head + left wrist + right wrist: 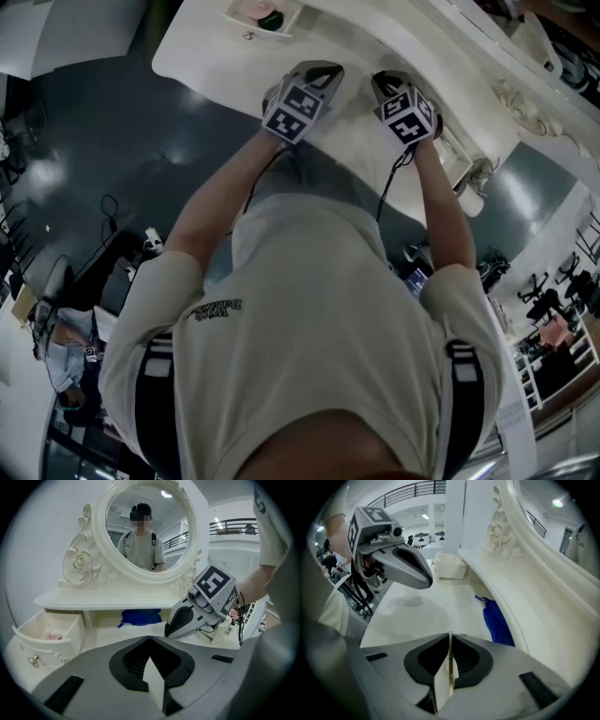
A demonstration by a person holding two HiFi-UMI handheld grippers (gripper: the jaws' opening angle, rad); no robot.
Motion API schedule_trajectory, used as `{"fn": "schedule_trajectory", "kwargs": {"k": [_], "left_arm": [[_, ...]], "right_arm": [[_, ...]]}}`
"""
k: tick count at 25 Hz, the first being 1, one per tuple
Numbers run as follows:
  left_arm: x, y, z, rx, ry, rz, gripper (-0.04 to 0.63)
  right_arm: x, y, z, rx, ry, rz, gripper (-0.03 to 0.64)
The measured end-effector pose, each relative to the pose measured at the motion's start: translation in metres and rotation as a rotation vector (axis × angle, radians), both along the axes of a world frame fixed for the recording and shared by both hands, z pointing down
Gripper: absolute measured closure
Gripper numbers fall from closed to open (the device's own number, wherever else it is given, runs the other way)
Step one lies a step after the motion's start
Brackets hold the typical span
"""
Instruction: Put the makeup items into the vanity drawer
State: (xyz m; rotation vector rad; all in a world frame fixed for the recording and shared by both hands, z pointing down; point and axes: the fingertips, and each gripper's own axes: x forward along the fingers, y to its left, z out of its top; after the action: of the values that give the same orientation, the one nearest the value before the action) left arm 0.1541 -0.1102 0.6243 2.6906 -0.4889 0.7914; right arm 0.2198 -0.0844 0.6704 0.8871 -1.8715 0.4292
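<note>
A white vanity table (202, 56) carries an oval mirror (145, 527). Its left drawer (47, 632) stands pulled out, also seen from above (262, 19), with pink items (52, 635) inside. A blue pouch (139, 617) lies under the mirror shelf, against the back (497, 623). Both grippers hover side by side over the tabletop, to the right of the drawer. My left gripper (150, 638) is shut with nothing in it; the head view shows it (317, 70) too. My right gripper (450, 634) has its pads together on nothing, and hangs near the pouch (386, 82).
The carved mirror frame (506, 531) and the shelf (108, 603) overhang the back of the table. A white boxy part (224, 631) sits at the table's right end. Dark floor (112, 159) surrounds the vanity, with a person and office chairs farther off.
</note>
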Motion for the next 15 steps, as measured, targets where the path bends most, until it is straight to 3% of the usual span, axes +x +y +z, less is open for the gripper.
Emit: {"fn": "schedule_trajectory", "kwargs": {"k": [7, 15], "left_arm": [[-0.017, -0.017, -0.049, 0.029, 0.052, -0.091, 0.581], [-0.046, -0.046, -0.143, 0.171, 0.139, -0.177, 0.581]], "right_arm": [[-0.025, -0.025, -0.065, 0.146, -0.135, 0.023, 0.586], [-0.054, -0.064, -0.201, 0.418, -0.262, 0.027, 0.586]]}}
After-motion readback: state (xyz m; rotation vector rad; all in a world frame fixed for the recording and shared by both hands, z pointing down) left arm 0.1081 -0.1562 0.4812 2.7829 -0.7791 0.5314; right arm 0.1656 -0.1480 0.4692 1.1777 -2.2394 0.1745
